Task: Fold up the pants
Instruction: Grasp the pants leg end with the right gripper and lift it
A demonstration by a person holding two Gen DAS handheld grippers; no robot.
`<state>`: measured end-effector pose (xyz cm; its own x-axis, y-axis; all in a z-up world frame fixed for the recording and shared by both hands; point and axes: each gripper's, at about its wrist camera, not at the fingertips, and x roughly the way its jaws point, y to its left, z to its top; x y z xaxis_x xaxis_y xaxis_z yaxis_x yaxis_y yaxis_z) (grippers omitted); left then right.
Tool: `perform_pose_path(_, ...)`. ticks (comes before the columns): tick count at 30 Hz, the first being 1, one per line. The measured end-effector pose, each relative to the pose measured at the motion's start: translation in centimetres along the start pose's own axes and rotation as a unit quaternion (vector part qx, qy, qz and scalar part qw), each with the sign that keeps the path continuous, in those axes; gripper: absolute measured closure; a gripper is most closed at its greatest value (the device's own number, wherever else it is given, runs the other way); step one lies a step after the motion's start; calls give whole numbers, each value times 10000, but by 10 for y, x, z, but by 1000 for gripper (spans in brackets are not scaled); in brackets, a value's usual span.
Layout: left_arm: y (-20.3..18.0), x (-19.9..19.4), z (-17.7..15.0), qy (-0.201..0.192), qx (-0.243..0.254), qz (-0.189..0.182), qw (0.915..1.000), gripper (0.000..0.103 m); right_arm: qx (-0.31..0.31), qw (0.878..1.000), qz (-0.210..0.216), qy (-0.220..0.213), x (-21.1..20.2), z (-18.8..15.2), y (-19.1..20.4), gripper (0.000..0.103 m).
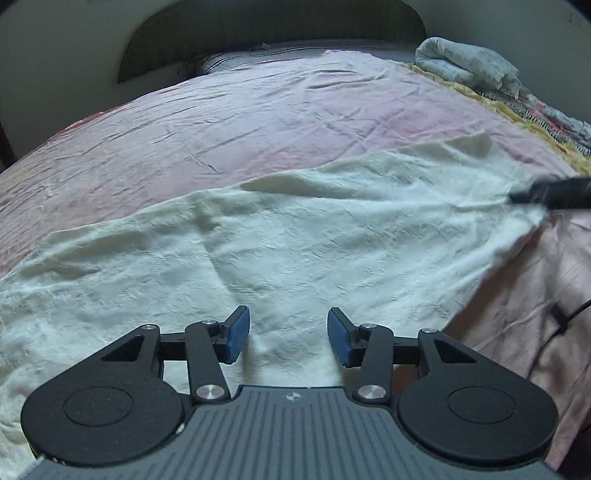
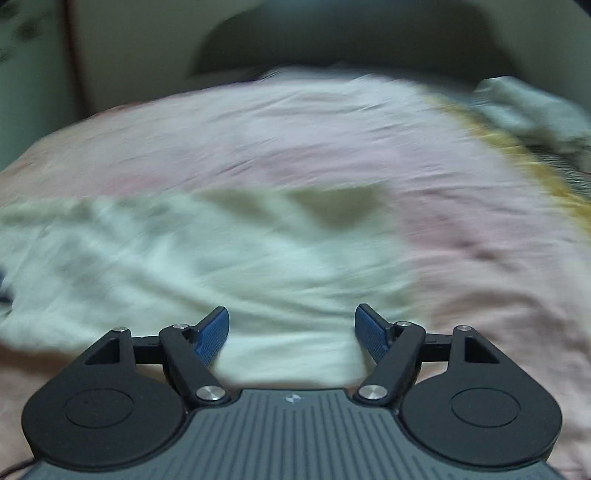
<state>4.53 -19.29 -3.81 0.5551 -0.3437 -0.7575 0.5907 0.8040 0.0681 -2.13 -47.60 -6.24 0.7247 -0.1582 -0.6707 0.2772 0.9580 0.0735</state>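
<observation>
Cream-white crinkled pants lie spread across a pink bedsheet. My left gripper is open, its blue pads low over the near part of the pants. My right gripper is open over the near edge of the pants; its view is blurred by motion. A dark blurred part of the right gripper shows at the pants' right end in the left wrist view; whether it touches the cloth I cannot tell.
A bundled pale blanket and a yellow patterned cover lie at the bed's far right. A dark headboard stands behind. The sheet hangs over the bed's right edge, where a dark cable runs.
</observation>
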Motion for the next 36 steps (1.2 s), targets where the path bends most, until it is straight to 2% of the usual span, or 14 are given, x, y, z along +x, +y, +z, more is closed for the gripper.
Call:
perform_pose_path(2,-1,-5,-2,-112,-57,-37,9999,50,515,9975,36,-489,-27,-1,-12,28)
perform_pose_path(4,-1,-8,-1,-193,-118,-68,9997,46,1094,9905,345,-753,-44,-11,-24,27)
perform_pose_path(7,-2,-3,3,-149,-131,-73,9998,45,1965,9765,756,-466,-41,-31,-42,27)
perform_pose_path(11,-4,2,3,-56,-144,-111,9998,45,2656,9562,1189,-309,-24,-51,-53,27)
perform_pose_path(18,0,9,13,38,-397,-247,9989,43,3343,9249,1619,-816,-4,-53,-73,26)
perform_pose_path(21,1,11,22,37,-524,-399,9978,43,3698,9091,1622,-1022,4,-54,-82,39)
perform_pose_path(24,6,13,32,7,-821,-676,9943,41,3819,9101,1329,-911,9,-53,-84,84)
perform_pose_path(25,8,13,35,-26,-965,-834,9918,40,3828,9094,1330,-936,8,-53,-83,85)
perform_pose_path(26,11,15,38,-52,-1147,-1030,9880,37,3682,9157,1262,-1003,4,-50,-78,86)
perform_pose_path(28,17,19,44,-69,-1642,-1591,9735,32,2820,9486,881,-1134,-13,-35,-53,88)
perform_pose_path(29,20,23,49,-60,-1911,-1929,9624,31,2256,9641,720,-1200,-22,-28,-36,88)
perform_pose_path(31,18,31,60,-28,-2351,-2550,9379,27,1193,9828,565,-1291,-37,-14,2,88)
perform_pose_path(34,4,43,79,-63,-2678,-3292,9055,16,-6,9903,483,-1300,-46,-7,52,88)
perform_pose_path(36,-5,51,89,-101,-2822,-3524,8922,10,-513,9893,411,-1302,-49,-9,76,88)
